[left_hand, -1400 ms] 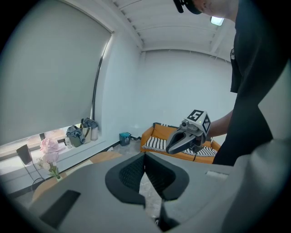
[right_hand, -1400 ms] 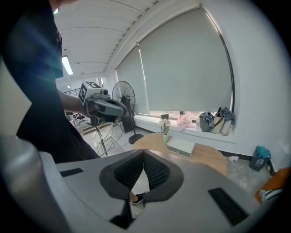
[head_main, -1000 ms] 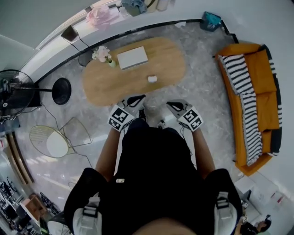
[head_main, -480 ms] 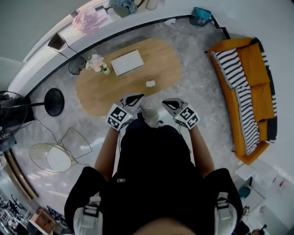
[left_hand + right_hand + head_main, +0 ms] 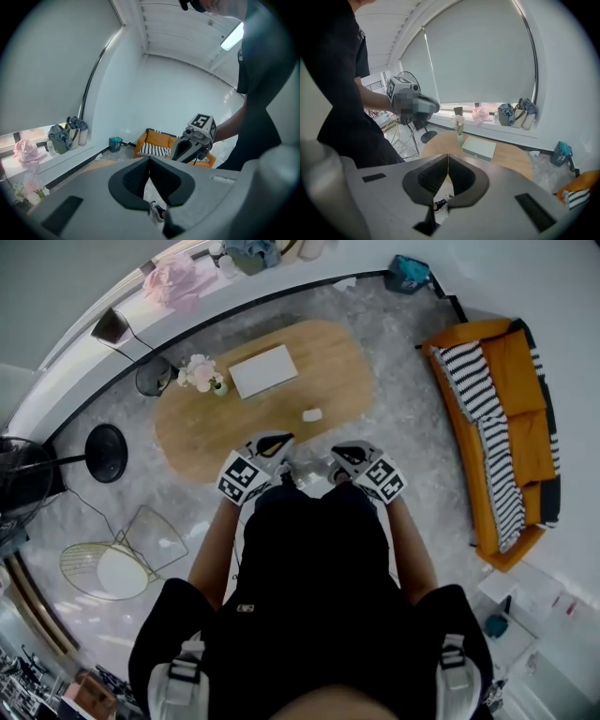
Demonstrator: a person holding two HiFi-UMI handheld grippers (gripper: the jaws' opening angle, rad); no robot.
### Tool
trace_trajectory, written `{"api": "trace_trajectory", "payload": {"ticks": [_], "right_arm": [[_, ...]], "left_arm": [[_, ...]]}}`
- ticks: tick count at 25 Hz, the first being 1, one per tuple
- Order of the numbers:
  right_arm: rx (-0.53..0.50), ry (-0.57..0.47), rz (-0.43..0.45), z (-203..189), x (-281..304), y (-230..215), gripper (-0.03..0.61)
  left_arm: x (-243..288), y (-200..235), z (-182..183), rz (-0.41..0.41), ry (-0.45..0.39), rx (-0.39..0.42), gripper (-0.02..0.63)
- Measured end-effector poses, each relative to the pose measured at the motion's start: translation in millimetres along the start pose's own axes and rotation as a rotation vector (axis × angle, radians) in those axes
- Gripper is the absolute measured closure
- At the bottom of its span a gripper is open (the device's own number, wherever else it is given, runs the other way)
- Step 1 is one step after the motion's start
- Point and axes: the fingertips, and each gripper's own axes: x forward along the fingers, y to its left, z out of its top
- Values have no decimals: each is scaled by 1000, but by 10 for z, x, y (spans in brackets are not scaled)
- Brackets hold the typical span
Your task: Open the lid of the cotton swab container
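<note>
The cotton swab container (image 5: 312, 414) is a small white box lying on the oval wooden table (image 5: 197, 427), near its front edge. Both grippers are held close to the person's body, short of the table. My left gripper (image 5: 277, 439) is shut with nothing between its jaws; in the left gripper view its tips (image 5: 149, 161) meet. My right gripper (image 5: 343, 452) is also shut and empty, its tips (image 5: 448, 158) closed in the right gripper view. The container does not show in either gripper view.
A flat white box (image 5: 263, 370) and a flower vase (image 5: 200, 374) stand on the table's far half. An orange sofa (image 5: 520, 418) with a striped throw lies to the right. A wire chair (image 5: 122, 549) and a fan base (image 5: 105, 451) stand at the left.
The head view has shifted, so the table and container sit slightly lower and nearer the grippers. Both grippers stay shut and keep their place in front of the body.
</note>
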Motion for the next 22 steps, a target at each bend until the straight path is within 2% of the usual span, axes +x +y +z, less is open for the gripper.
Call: {"api": "trace_trajectory", "payload": {"ticks": [4,14,22], "right_arm": [[-13,14,25,60,103,-26,583],[-123,93,101,39,434,-149,583],[-167,170,159,-202,697,-379,581]], "left_arm": [[-88,69,13,19,-4,-5,614],[-27,218,37,70,-6,-29,614],[76,306,-179,123,26,-106,614]]}}
